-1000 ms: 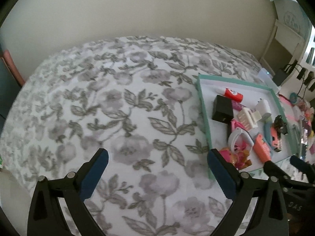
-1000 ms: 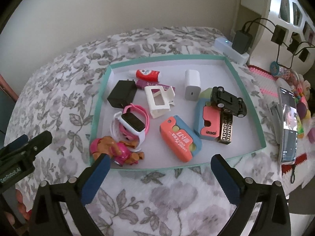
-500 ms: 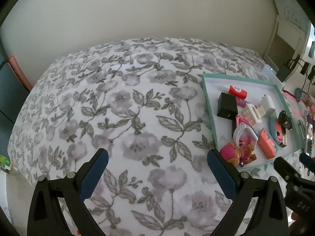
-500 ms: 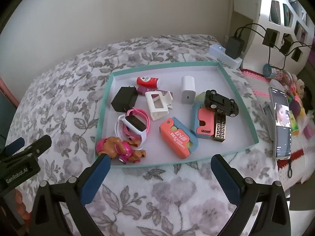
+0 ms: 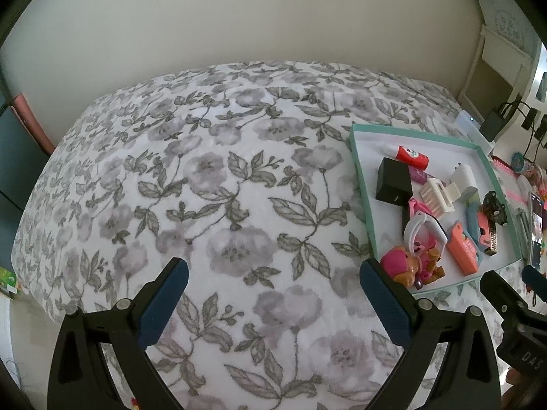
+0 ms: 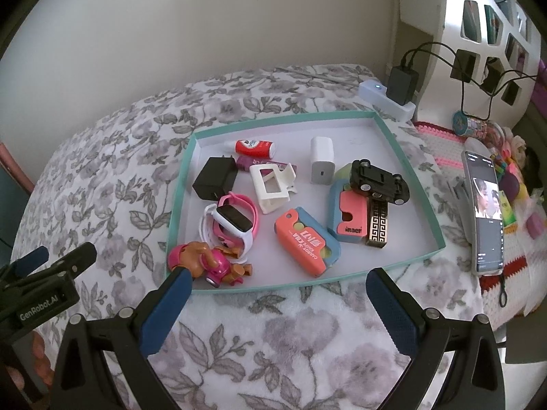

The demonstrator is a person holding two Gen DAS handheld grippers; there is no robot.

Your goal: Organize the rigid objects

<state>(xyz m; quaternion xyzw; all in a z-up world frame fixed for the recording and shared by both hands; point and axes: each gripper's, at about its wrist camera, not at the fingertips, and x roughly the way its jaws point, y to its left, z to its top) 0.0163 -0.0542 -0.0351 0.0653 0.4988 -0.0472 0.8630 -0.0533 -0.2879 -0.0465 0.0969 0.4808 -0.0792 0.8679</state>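
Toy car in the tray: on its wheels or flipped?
Flipped. The black toy car lies underside up, its wheels and chassis facing the camera, resting on other items in the tray.

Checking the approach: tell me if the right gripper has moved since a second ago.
Yes. The right gripper has backed away: the tray looks smaller and sits farther beyond its fingers, with more blanket showing in front.

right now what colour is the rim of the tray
Teal rim on the tray, white inside; clearest in the right wrist view.
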